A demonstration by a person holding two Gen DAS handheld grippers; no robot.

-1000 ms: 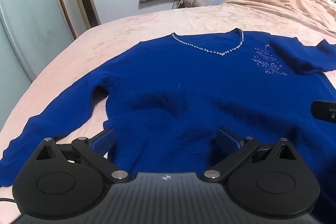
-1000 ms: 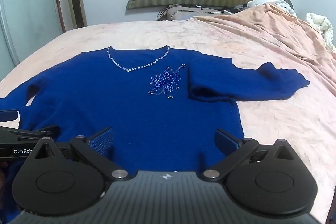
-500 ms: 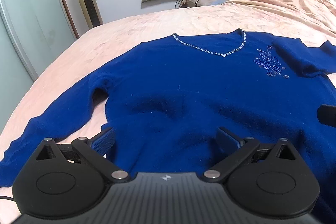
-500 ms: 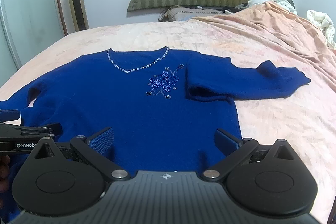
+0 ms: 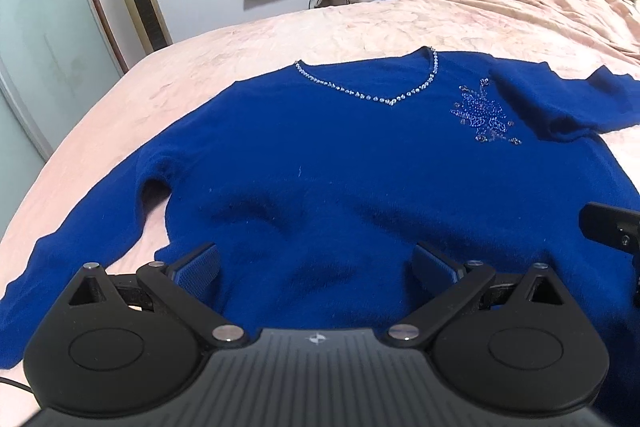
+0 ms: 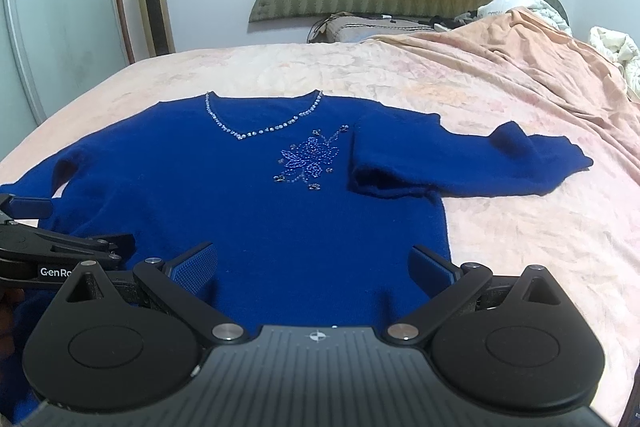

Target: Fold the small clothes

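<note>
Two tongs, the left tongs and right tongs, hover wide and empty over the hem of the blue sweater, which lies flat on the bed, neckline toward the headboard edge, near both equally.

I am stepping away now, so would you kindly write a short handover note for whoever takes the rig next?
Left gripper: open, holding nothing, above the sweater's bottom hem.
Right gripper: open, holding nothing, above the hem nearer the right side.
Sweater: blue, spread face up on the pink bed cover, neckline away from you.
Done: only the right sleeve lies partly doubled back at the shoulder; the left sleeve lies stretched out.
Left: fold both sleeves in, then fold the body.
</note>
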